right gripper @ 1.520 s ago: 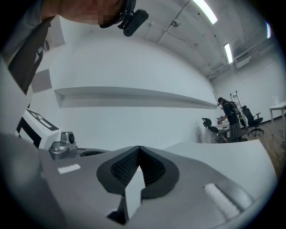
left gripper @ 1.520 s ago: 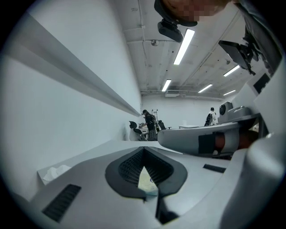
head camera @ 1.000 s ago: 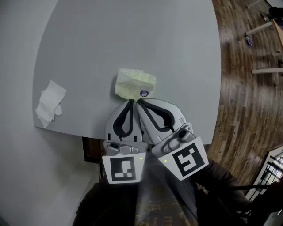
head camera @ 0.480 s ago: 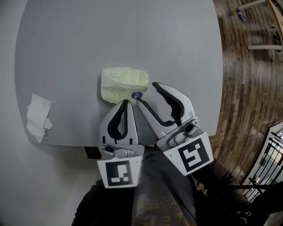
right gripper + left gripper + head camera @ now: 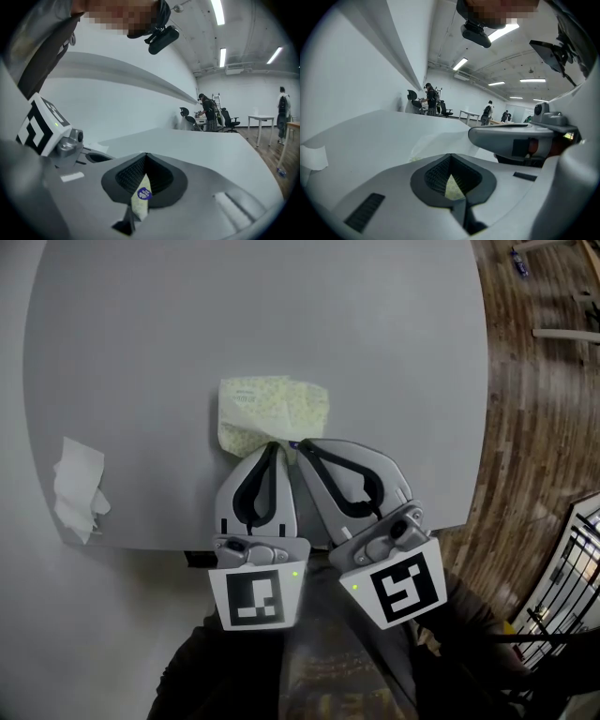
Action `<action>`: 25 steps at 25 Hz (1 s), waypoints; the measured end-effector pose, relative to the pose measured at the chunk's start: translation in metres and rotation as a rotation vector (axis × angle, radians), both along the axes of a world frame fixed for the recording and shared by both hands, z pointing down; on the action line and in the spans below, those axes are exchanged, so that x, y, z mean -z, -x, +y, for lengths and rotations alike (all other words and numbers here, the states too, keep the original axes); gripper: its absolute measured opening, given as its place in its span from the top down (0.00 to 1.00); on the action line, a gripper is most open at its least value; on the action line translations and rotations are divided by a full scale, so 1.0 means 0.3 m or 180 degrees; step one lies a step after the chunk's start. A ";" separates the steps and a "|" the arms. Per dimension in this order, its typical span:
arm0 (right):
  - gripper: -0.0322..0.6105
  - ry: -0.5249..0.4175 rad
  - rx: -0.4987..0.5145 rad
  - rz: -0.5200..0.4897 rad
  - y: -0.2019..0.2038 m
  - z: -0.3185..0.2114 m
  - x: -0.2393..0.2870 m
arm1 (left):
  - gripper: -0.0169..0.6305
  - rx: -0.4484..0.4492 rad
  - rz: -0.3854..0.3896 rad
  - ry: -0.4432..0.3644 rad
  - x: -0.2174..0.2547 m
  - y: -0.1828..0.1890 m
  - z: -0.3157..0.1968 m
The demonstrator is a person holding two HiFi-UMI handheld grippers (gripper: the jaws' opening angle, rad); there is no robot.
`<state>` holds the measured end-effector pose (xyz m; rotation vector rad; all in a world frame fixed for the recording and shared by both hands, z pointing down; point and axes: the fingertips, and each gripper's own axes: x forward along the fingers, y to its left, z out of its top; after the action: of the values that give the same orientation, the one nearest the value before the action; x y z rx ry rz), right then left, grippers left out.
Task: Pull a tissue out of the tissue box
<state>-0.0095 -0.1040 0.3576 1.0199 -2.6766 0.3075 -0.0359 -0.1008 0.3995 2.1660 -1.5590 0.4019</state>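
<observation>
- Soft pale-green patterned plastic tissue pack (image 5: 272, 404) lies near the middle of the round grey table (image 5: 281, 315), towards the person's edge.
- Left gripper (image 5: 274, 443): jaws closed, pinching the near edge of the tissue pack; green film shows between its pads.
- Right gripper (image 5: 298, 444): jaws have just closed and now clamp a thin flap of the tissue pack that bears a round purple sticker (image 5: 143, 192).
- The two grippers sit side by side, tips nearly touching.
- Crumpled white tissue (image 5: 77, 484) lies at the table's left edge, well apart from the pack.
</observation>
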 end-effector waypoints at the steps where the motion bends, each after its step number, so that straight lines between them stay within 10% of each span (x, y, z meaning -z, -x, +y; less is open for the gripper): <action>1: 0.95 -0.0033 0.0026 -0.0034 0.005 0.003 0.025 | 0.98 0.0006 0.0007 -0.0006 0.004 0.001 -0.003; 16: 0.95 -0.0295 0.0578 -0.0588 0.097 0.066 0.513 | 0.98 0.0500 0.0122 -0.0626 0.353 0.034 0.112; 25: 0.95 -0.0264 0.0811 -0.0456 0.531 0.021 0.473 | 0.98 0.0736 0.0106 -0.0707 0.363 0.425 0.141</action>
<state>-0.1687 -0.0978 0.2158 0.6893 -2.9294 0.2270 -0.1633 -0.0585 0.2905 2.1035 -1.8861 0.1228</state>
